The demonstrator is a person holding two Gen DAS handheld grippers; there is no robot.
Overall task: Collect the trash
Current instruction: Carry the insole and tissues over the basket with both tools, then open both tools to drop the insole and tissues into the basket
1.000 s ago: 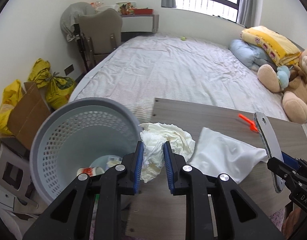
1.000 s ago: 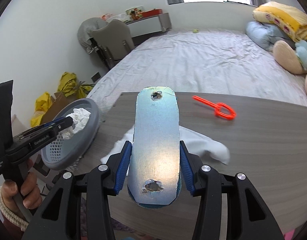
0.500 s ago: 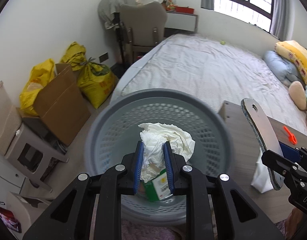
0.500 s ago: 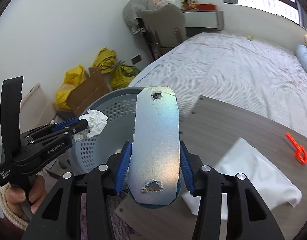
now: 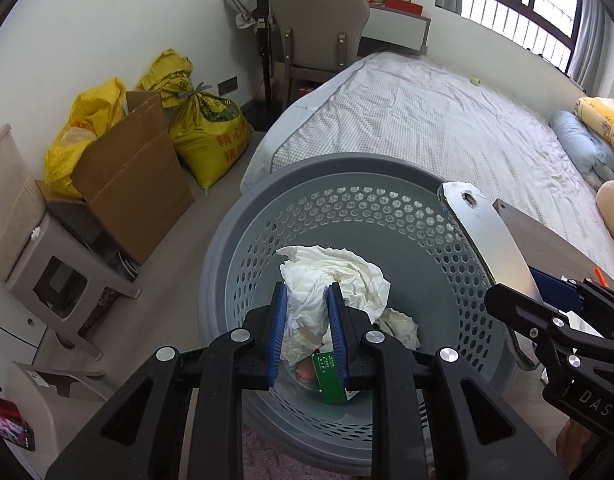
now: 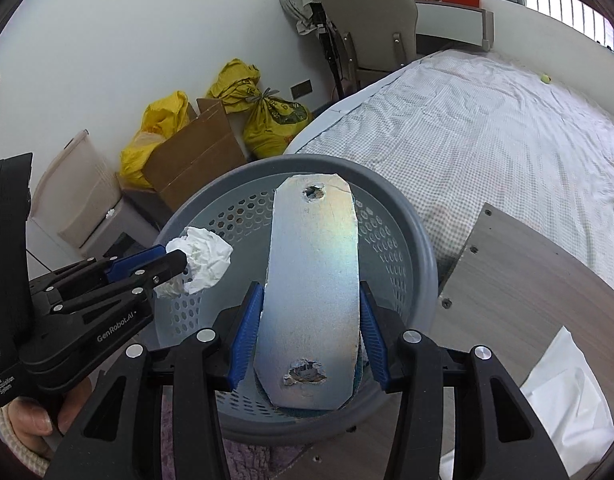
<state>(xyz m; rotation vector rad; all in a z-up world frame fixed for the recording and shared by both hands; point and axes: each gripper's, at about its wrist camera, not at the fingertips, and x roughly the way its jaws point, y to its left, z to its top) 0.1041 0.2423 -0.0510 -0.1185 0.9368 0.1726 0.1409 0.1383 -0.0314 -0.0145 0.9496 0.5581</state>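
— So, where is your trash right now?

— Your crumpled white tissue is pinched between the jaws of your left gripper, hanging over the open mouth of the grey perforated basket. Your right gripper has its jaws clamped on the long sides of a silvery card strip with a torn hole near each end; it too sits above the basket.

— And what do you see inside the basket?

— Below your tissue lie another wad of paper and a small green carton. You cannot make out the rest of the bottom behind your jaws.

— What surrounds you?

— Just right of the basket is the corner of the grey wood desk, with a white cloth on it. Beyond the basket you have the bed with its checked sheet. Against the wall to your left stand a cardboard box, yellow sacks and a grey chair. At the lower left of your right camera, your hand wraps the left gripper's handle.
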